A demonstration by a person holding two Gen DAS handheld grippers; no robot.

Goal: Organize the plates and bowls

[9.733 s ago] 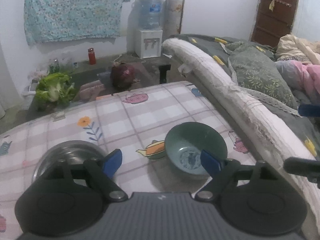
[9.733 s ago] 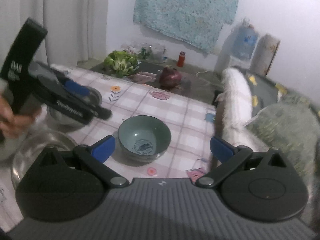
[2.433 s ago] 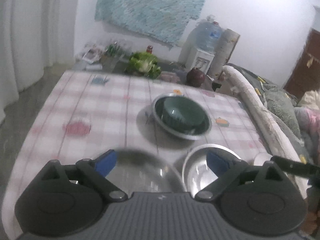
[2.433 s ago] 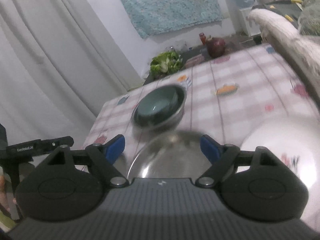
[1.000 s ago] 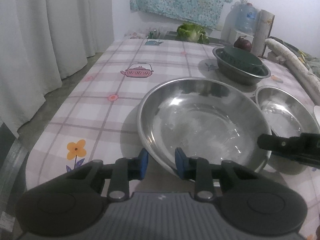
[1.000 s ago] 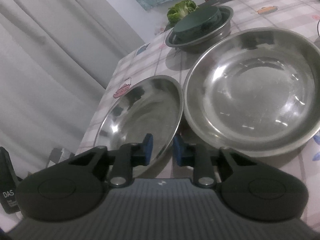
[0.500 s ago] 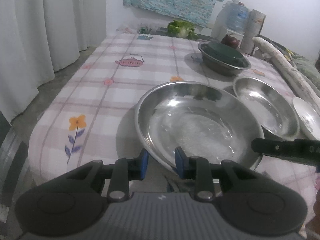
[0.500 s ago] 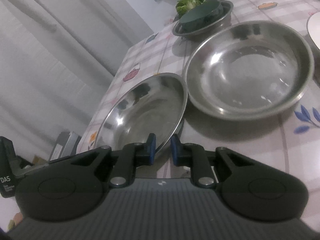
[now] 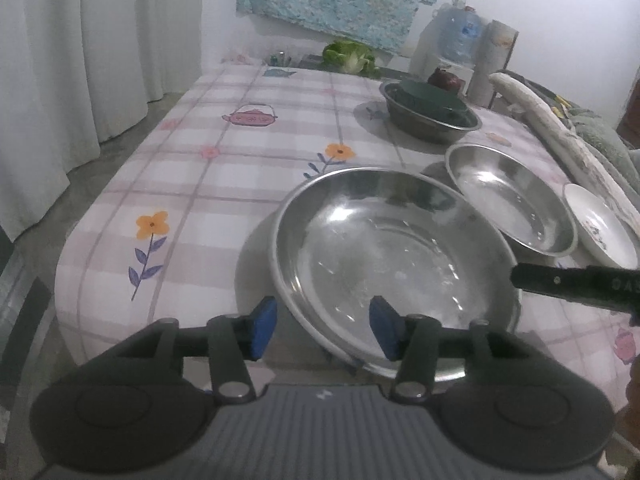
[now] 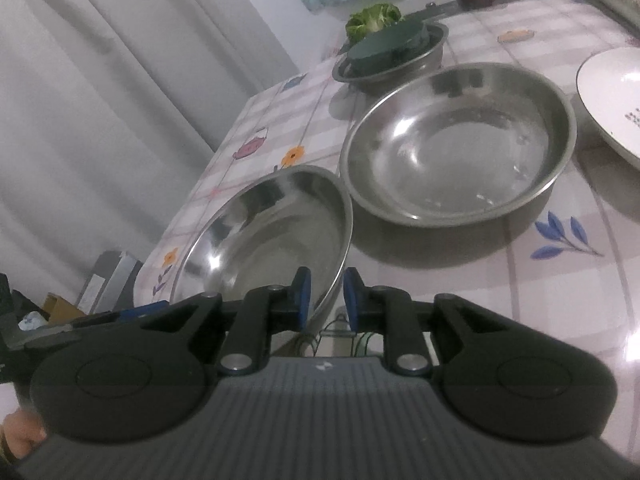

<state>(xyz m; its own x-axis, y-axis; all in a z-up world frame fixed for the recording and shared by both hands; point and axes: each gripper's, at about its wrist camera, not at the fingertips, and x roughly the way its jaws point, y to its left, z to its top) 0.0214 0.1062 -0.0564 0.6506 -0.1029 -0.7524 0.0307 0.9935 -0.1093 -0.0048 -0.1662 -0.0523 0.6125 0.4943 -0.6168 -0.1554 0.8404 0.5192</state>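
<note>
Two grippers work at the near edge of the checked tablecloth (image 9: 192, 184). From the left wrist camera, the left gripper (image 9: 323, 330) has just been opening: its blue pads stand apart at a middling width, one on each side of the near rim of the large steel basin (image 9: 394, 264), neither pressing on it. That basin lies at 12 o'clock from the gripper. A smaller steel bowl (image 9: 510, 208) sits at 1 o'clock, its rim over or against the basin's far right edge; which of the two I cannot tell. A white plate (image 9: 600, 228) lies just beside it, further right. At the far end, between 12 and 1 o'clock, a dark green bowl (image 9: 434, 100) rests inside another steel bowl (image 9: 424, 124), with a leafy cabbage (image 9: 350, 58) beyond.

From the right wrist camera, the right gripper (image 10: 323, 297) is narrowed, its pads clamped on the near right rim of the large basin, which tilts up toward 10 o'clock. The smaller steel bowl stands at 1 o'clock, the white plate at 2 o'clock, the green bowl in its steel bowl at 12 o'clock. White curtains (image 10: 120, 80) hang at 10 o'clock.
</note>
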